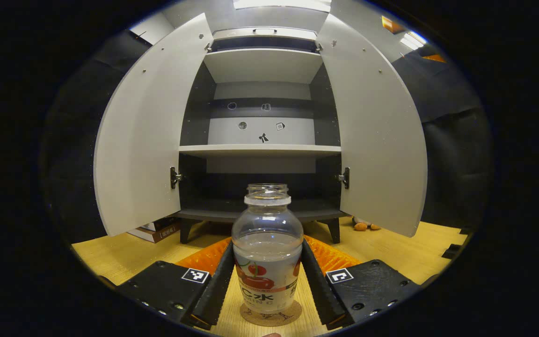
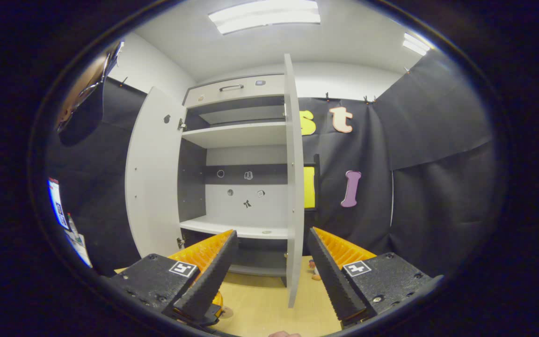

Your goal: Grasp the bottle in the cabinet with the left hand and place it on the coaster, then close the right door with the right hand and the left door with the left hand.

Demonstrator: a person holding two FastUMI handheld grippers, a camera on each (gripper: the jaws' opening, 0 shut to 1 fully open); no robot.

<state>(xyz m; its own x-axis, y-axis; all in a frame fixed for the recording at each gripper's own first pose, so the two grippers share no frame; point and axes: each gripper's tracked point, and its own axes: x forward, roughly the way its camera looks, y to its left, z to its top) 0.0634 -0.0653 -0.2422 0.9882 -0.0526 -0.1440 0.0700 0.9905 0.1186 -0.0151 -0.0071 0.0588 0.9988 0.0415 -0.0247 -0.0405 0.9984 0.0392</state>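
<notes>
A clear bottle (image 1: 267, 252) with no cap and a fruit label stands upright on a round cork coaster (image 1: 272, 316) on the wooden table. My left gripper (image 1: 267, 241) holds it, with one finger against each side of its body. Behind it the grey cabinet (image 1: 260, 150) has both doors swung wide, the left door (image 1: 143, 140) and the right door (image 1: 377, 140). My right gripper (image 2: 272, 231) hangs open with nothing in it, pointed at the edge of the right door (image 2: 294, 187). The left door (image 2: 152, 187) stands open beyond it.
The cabinet shelves (image 1: 260, 150) hold nothing, and small stickers dot the back panel. A stack of books (image 1: 157, 229) lies by the cabinet's left foot. A small toy (image 1: 363, 226) lies under the right door. Black cloth walls surround the booth.
</notes>
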